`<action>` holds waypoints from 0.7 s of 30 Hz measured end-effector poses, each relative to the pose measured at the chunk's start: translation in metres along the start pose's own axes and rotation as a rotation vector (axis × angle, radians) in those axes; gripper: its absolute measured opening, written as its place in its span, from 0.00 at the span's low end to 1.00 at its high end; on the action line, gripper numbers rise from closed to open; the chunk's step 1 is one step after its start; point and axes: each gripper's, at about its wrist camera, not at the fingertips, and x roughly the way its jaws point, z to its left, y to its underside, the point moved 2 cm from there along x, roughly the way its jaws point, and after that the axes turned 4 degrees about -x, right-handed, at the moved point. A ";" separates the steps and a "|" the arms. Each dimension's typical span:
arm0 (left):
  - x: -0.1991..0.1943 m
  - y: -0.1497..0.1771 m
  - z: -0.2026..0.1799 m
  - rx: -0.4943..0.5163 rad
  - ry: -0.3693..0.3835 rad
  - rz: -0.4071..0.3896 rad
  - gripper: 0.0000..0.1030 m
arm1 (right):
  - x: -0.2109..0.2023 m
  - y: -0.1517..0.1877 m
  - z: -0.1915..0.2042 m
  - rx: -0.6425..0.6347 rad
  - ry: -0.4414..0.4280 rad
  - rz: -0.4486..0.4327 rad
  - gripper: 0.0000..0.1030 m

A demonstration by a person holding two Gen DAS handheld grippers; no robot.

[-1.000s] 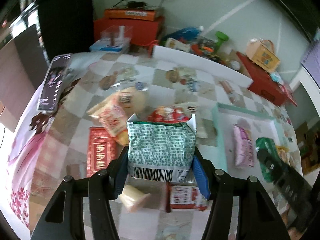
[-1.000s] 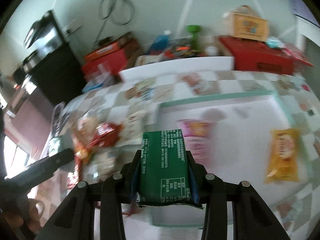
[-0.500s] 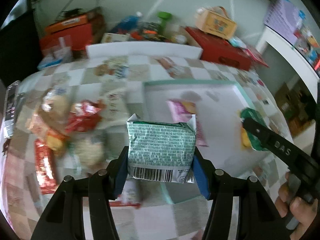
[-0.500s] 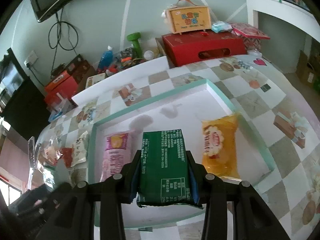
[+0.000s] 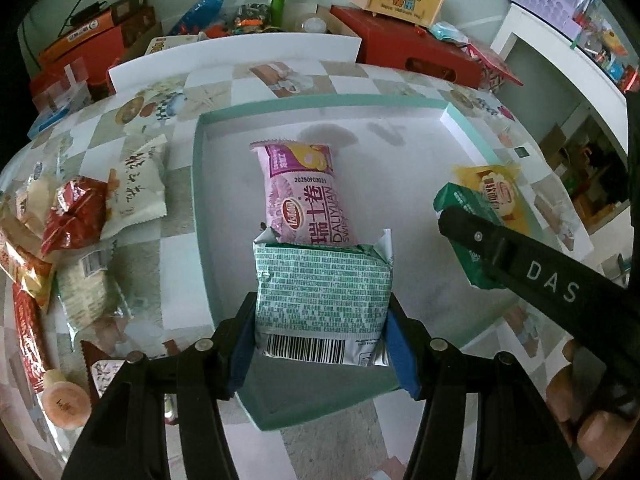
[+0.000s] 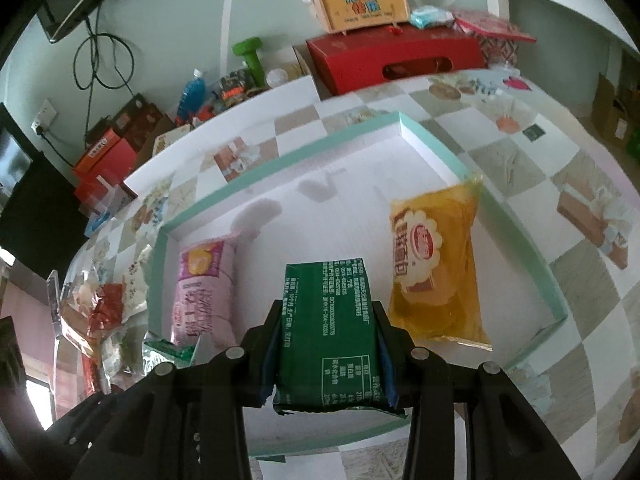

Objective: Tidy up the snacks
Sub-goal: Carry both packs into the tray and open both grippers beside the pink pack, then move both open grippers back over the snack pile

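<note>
My left gripper [image 5: 322, 328] is clamped on a pale green packet [image 5: 323, 298]; my right gripper [image 6: 326, 354] is clamped on a dark green packet [image 6: 329, 332] — both held over the near part of the teal-rimmed tray [image 6: 516, 220]. White floor shows between two packets lying inside: one pink [image 5: 306, 192], one yellow [image 6: 434, 268]. Loose snacks [image 5: 76, 208] are piled left of the rim.

Home: checkered tablecloth [image 5: 288, 76], gift boxes [image 6: 396, 50], dumbbell [image 6: 250, 54]
</note>
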 end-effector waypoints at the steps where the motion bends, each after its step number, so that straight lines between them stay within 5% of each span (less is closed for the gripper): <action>1: 0.001 0.000 0.000 -0.003 0.000 0.007 0.64 | 0.001 0.000 -0.001 0.003 -0.001 0.005 0.42; 3: -0.001 0.000 0.000 -0.006 0.005 0.000 0.71 | 0.003 0.001 -0.004 0.018 -0.001 0.016 0.42; 14: -0.025 -0.007 0.007 -0.019 -0.008 -0.059 0.77 | -0.015 -0.005 0.003 0.001 -0.010 -0.028 0.42; 16: -0.028 -0.008 0.015 -0.042 -0.039 -0.061 0.81 | -0.015 -0.006 0.005 -0.006 -0.006 -0.029 0.47; 18: -0.029 -0.009 0.024 -0.069 -0.073 -0.068 0.82 | -0.012 -0.006 0.004 -0.003 0.012 -0.018 0.70; 21: -0.032 -0.010 0.044 -0.134 -0.114 -0.075 0.90 | -0.011 -0.005 0.002 -0.002 0.035 -0.011 0.74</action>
